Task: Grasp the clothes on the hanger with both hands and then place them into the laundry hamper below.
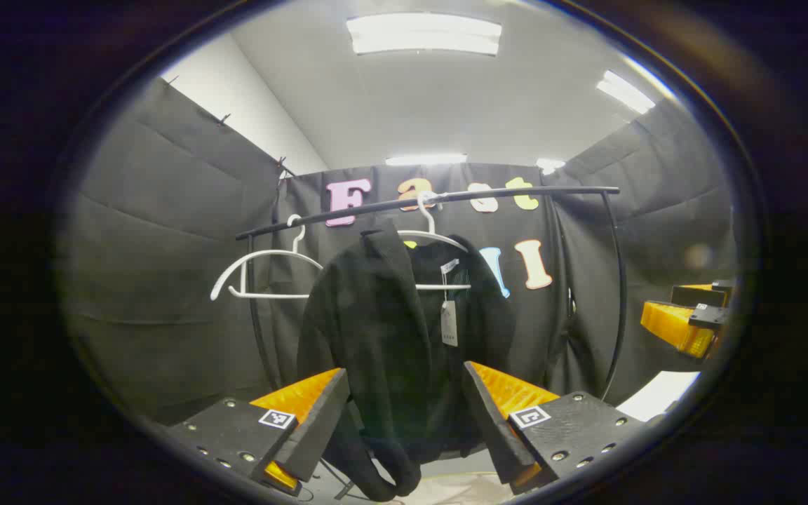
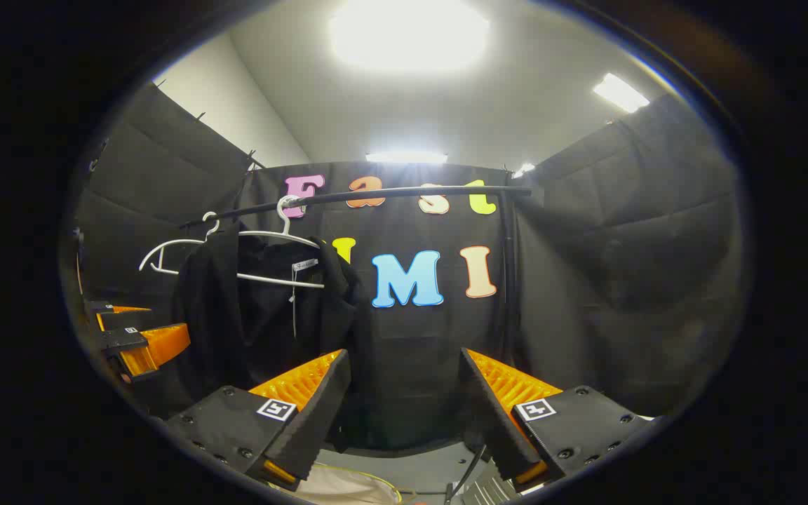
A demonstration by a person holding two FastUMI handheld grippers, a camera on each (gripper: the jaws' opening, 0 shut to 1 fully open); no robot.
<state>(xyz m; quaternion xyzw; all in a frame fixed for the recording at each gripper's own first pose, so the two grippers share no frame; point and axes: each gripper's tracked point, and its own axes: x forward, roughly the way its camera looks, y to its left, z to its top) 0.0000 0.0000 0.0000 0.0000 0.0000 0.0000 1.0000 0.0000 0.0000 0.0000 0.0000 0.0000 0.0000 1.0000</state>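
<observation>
Container: a pale fabric edge [image 1: 446, 491] shows at the bottom of the left gripper view, below the hanging garment; whether it is the hamper, and what it holds, cannot be told. A similar pale edge [image 2: 344, 487] appears at the bottom of the right gripper view.

Task item: a black garment [image 1: 390, 337] hangs on a white hanger [image 1: 432, 235] hooked over a black rail [image 1: 439, 200]. A paper tag [image 1: 449, 322] hangs at its neck. One fold is draped up over the hanger's left shoulder, and a sleeve trails down to the bottom of the view. A second white hanger [image 1: 264, 270], bare, hangs on the rail to the left.

Left gripper [image 1: 404, 421]: fingers spread wide, grasping nothing. The garment lies in line with the gap between them, farther off; contact cannot be confirmed.

Right gripper [image 2: 404, 414]: fingers spread wide, holding nothing. The garment [image 2: 257, 315] hangs far left of its fingers, well apart. The booth's black cloth wall [image 2: 621, 280] lies straight ahead.

The right gripper shows at the right edge of the left gripper view, the left gripper at the left edge of the right gripper view.
</observation>
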